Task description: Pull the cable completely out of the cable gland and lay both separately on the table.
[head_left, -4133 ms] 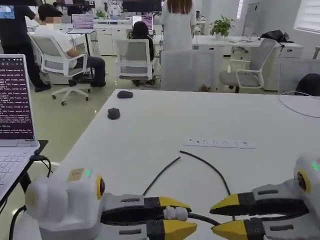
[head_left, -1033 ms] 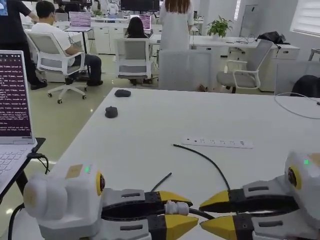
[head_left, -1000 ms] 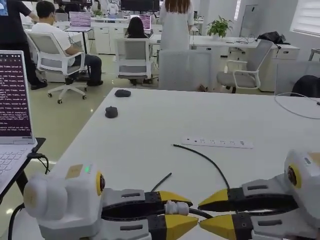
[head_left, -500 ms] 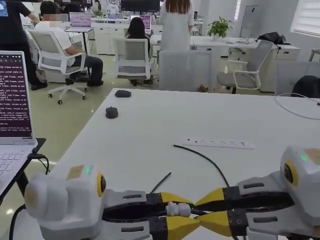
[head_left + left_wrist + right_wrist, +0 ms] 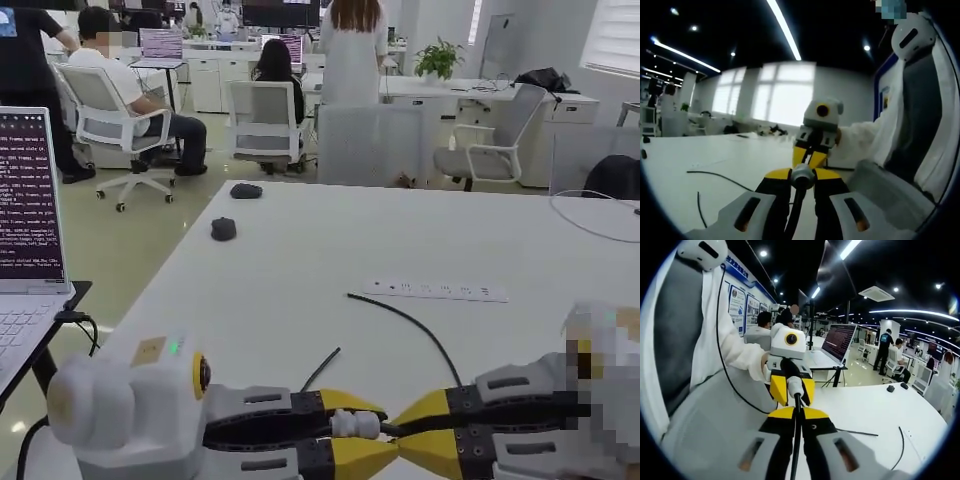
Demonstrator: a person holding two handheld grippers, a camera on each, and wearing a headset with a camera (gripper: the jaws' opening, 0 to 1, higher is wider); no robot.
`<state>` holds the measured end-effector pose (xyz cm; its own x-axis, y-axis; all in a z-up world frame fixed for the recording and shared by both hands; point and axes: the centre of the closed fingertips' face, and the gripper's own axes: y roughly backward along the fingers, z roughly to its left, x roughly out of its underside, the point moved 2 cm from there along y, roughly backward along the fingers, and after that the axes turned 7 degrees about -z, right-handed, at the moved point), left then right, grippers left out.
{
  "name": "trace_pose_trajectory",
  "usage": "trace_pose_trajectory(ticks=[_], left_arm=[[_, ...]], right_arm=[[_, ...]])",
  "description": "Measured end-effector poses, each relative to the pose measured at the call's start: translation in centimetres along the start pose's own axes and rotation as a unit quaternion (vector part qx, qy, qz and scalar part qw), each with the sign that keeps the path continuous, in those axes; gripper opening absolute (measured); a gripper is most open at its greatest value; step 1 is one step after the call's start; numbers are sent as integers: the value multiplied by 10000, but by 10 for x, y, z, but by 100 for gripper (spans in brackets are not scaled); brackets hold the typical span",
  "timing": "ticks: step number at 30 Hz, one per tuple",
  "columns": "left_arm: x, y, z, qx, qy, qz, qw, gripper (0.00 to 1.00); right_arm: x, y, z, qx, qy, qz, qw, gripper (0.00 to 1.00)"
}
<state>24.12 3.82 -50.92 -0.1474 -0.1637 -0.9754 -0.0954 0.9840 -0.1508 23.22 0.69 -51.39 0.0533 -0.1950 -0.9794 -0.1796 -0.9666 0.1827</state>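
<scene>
Showing two yellow-tipped claws meeting nose to nose low over a white tabletop [image 5: 300, 255]. L claw [image 5: 380, 430]: clamped tight on the small white cable gland [image 5: 345, 424], held just inside its tips. R claw [image 5: 405, 437]: pinched closed on the black cable [image 5: 402, 319] right where it leaves the gland, tips all but touching L claw's.

Approx. 1 s back: R claw parted, w/ a clear gap to L claw. Since then brought in and closed.

Meaning for the task: both grips now set and an opposing pull ready to begin, but cable not out yet, still threaded thru the gland.

Left gripper view: gland [image 5: 802, 175] between own jaws, cable [image 5: 795, 212] running back between them, R claw [image 5: 808, 156] directly ahead. Right gripper view: cable [image 5: 797, 435] between own jaws, gland [image 5: 794, 386] straight in front, gripped by L claw [image 5: 791, 390].

On the tabletop beyond both claws: long free run of cable curving away from R claw, short tail end just past L claw. Further past the claws: white power strip [image 5: 437, 291], dark mouse [image 5: 224, 229]. Off L claw's outer side: open laptop [image 5: 25, 190].

Likely next: draw claws apart w/ gland held fixed. Possible risk: cable slipping thru R claw's pinch.
</scene>
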Motion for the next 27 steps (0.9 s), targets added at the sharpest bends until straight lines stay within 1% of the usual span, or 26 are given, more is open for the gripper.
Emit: trace_pose_trajectory(ticks=[9,13,17,23,25,27], left_arm=[[1,0,1,-21,-7,19,10000,17],[2,0,1,-27,-39,82,10000,17],[3,0,2,-33,-65,121,9999,17],[4,1,2,-54,-102,161,9998,17],[3,1,2,-55,-105,160,9998,17],[3,1,2,-61,-106,155,9998,17]], right_arm=[[1,-1,-1,-11,45,28,10000,2],[6,-2,-1,-29,162,124,9998,2],[9,-3,-2,-37,132,117,9998,2],[16,-1,-2,-21,89,184,9998,2],[18,0,-2,-13,85,226,9997,2],[23,3,-3,8,102,324,9994,2]])
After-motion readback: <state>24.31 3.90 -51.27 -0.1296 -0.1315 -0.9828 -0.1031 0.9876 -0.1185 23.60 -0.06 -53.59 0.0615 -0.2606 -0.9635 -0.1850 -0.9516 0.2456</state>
